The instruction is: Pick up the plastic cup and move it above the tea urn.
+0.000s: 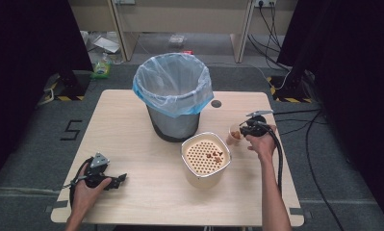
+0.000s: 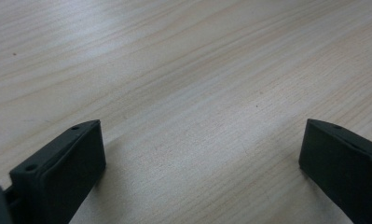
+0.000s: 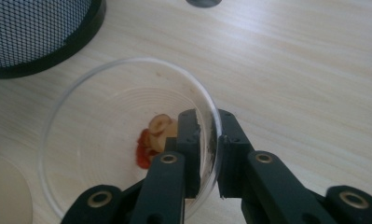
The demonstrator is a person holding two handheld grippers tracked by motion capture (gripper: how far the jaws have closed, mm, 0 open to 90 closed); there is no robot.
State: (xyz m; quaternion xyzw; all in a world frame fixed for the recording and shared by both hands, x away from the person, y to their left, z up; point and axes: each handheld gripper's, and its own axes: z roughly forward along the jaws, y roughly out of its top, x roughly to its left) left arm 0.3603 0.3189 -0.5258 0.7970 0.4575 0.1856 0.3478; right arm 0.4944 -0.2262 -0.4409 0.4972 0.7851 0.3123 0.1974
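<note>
Right gripper view has the good angle: the clear plastic cup (image 3: 127, 135) is standing upright on the table (image 3: 291, 70), mouth facing up, so its long axis runs straight up and down. The right gripper (image 3: 207, 135) has its jaws pinched onto the cup's wall on the right side, one jaw dipped inside the cup and the other outside, with the thin rim sandwiched between the pads. Down at the bottom of the cup there are a few reddish and tan food scraps (image 3: 153, 137), sitting just left of the inner jaw. In the high view the cup (image 1: 235, 134) is on the right part of the table, right of the cream strainer box (image 1: 205, 159) and near-right of the mesh bin with the blue bag (image 1: 173, 94). The strainer box has some brown bits lying on its perforated top. The left gripper (image 1: 121, 179) rests low at the near-left part of the table, and in its own view the jaws are spread wide over bare wood with nothing between them.
</note>
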